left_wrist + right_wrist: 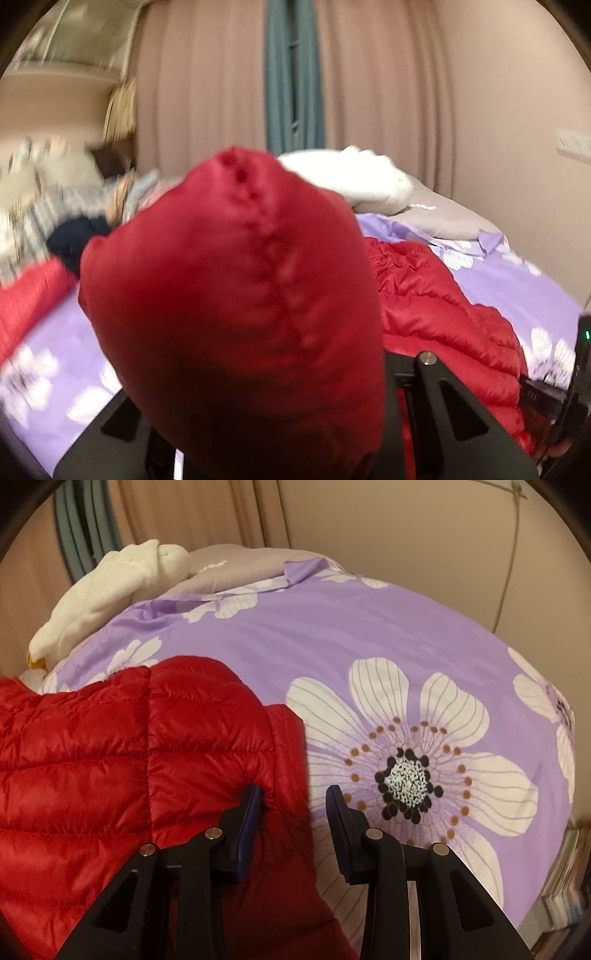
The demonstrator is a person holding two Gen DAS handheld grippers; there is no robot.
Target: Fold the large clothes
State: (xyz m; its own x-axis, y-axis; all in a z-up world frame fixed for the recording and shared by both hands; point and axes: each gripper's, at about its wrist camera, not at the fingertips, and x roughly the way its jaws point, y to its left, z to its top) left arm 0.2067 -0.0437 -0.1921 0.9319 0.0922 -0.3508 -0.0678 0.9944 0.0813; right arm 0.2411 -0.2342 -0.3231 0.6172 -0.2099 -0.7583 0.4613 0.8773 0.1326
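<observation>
While the left wrist cam is smeared w/ blur, I can make out a big bulge of the red puffer jacket [236, 295] filling the middle of that view and hiding the left gripper [258, 424] tips. Its black frame shows either side of the bulge, so I read it as clamped on that fold, probably near a stitched seam, though the pads themselves are covered. No earlier pic to compare.

Rest of the jacket lies on the purple flowered bedsheet [517, 280], running off to the right and near side of that view. Far end of the bed has a white plush toy [354, 181] and a grey pillow [443, 218]. Far left is a blurred heap of striped and dark clothes [62, 221]. Pink curtains [207, 74] behind, w/ a teal strip in the gap.

Right wrist cam is sharp. Right gripper [293, 801] sits low over the jacket's right edge [129, 746], jaws apart. Left finger [251, 812] presses against the quilted fabric, right finger [338, 812] stands over bare sheet, just beside the hem. Fabric isn't pinched between them. A large white flower print [406, 771] lies just right of the tips. Books are stacked at the near right edge [569, 878].
</observation>
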